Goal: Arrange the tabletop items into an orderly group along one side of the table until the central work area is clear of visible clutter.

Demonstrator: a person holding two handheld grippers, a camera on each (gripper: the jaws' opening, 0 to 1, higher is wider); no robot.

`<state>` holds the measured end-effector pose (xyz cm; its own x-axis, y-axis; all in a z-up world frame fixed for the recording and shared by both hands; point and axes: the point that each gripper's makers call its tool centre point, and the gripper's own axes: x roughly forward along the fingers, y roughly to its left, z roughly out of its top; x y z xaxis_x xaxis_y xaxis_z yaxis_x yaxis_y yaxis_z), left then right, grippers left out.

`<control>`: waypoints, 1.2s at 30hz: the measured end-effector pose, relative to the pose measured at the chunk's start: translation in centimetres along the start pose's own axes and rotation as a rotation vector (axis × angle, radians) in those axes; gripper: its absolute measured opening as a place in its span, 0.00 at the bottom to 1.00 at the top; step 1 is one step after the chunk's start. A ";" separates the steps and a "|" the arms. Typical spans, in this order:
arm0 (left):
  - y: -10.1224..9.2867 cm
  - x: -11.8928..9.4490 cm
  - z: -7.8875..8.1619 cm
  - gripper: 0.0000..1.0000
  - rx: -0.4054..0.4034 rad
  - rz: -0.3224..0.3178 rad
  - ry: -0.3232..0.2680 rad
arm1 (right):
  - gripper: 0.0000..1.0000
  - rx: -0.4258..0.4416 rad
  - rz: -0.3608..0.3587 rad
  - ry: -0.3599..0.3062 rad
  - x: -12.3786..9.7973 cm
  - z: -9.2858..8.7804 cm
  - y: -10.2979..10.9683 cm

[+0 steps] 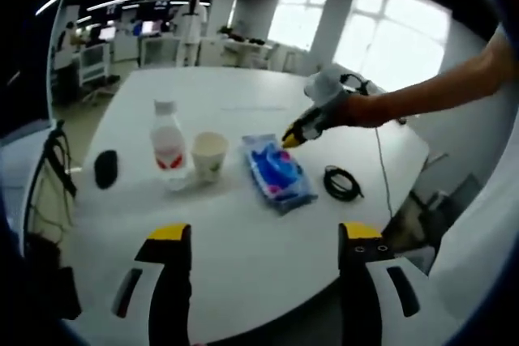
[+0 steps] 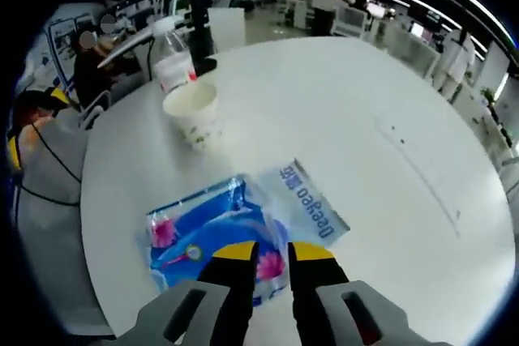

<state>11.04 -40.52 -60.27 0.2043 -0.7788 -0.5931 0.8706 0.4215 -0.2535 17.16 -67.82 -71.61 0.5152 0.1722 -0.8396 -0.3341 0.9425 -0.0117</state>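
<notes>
White table, right gripper over wipes pack

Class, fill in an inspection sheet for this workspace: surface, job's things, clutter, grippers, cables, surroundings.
Surface: white table, mostly bare.
Job's things: water bottle, paper cup and blue wipes pack in a loose row; black object apart from them.
Clutter: nothing seen beyond these.
Grippers: left gripper open, held back from the items; right gripper over the wipes pack, jaws nearly closed, grasp unclear.
Cables: coiled black cable beside the pack.
Surroundings: open office, bright windows, desks behind.
</notes>
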 end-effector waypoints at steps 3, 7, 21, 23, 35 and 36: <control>0.6 0.0 0.0 0.74 -0.004 0.004 -0.007 | 0.12 -0.015 0.008 0.011 0.8 0.3 0.1; 0.9 0.0 -0.3 0.74 -0.007 0.008 -0.004 | 0.10 -0.017 0.015 0.017 1.1 0.4 0.2; 1.0 -0.5 -0.8 0.73 -0.020 0.020 0.004 | 0.00 -0.152 0.038 0.058 1.4 -1.2 1.0; 0.8 -0.5 -0.6 0.73 -0.021 0.021 0.003 | 0.00 -0.152 0.039 0.057 0.8 -1.9 1.5; 0.1 0.5 -0.1 0.73 -0.009 -0.007 0.001 | 0.00 0.050 0.012 0.049 -2.0 -6.2 1.8; -0.2 0.5 0.0 0.73 -0.005 -0.012 0.005 | 0.00 0.075 0.006 0.047 -2.2 -6.6 1.7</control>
<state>10.93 -41.02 -60.52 0.1921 -0.7814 -0.5937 0.8707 0.4148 -0.2641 10.27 -68.43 -73.35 0.4748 0.1659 -0.8643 -0.2758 0.9607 0.0329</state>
